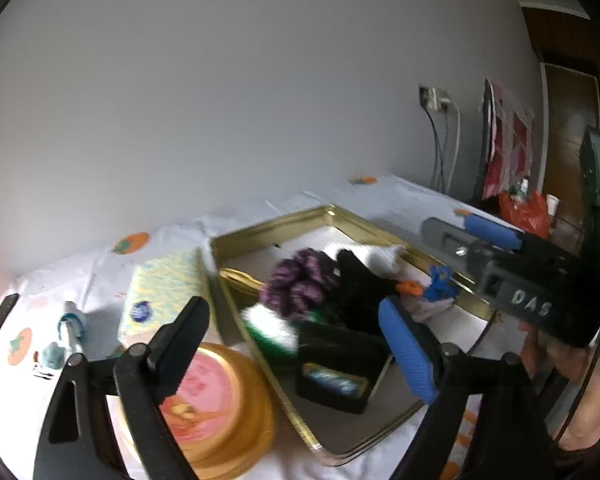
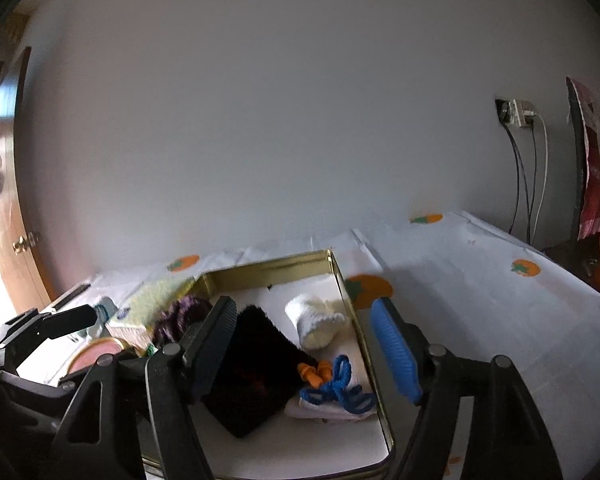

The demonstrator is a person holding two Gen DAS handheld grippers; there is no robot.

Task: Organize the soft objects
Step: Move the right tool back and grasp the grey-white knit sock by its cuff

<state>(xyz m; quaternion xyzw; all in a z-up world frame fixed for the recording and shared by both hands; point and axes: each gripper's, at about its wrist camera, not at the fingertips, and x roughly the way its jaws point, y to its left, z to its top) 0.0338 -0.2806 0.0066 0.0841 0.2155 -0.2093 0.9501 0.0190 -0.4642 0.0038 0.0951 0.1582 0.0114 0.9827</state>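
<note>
Gold tray (image 1: pixel 268 224) dominates the left wrist view, lying on a table (image 1: pixel 400 196) under a white cloth printed with orange fruit. Inside the tray sit a purple scrunchie (image 1: pixel 300 284), a black fuzzy cloth (image 1: pixel 360 280), a white rolled sock (image 1: pixel 384 254) toward the far wall, a green-and-white fluffy piece (image 1: pixel 272 330), orange earplugs (image 1: pixel 410 288), a blue yarn bow (image 1: pixel 440 280) and a small black box (image 1: pixel 336 376) near the tray's near edge. A tissue pack (image 1: pixel 164 292) lies just outside the tray's left wall, and a round yellow tin with a pink lid (image 1: pixel 208 396) stands at the near left. The left gripper (image 1: pixel 296 344) has its fingers spread wide with nothing clamped; the fluffy piece and the black box lie between and below them. The right gripper (image 1: pixel 460 236) reaches in over the tray's right edge, fingers apart.

From the right wrist view, the same tray (image 2: pixel 352 296) holds the black fuzzy cloth (image 2: pixel 256 368), white rolled sock (image 2: pixel 316 320), purple scrunchie (image 2: pixel 180 316), orange earplugs (image 2: pixel 316 374) and blue yarn bow (image 2: pixel 336 388) resting on folded white fabric (image 2: pixel 328 410). The right gripper (image 2: pixel 304 354) stands with fingers apart, empty; the earplugs and bow lie between them, lower down, and no pad touches them. The left gripper's finger (image 2: pixel 68 318) shows at the tray's left side.
</note>
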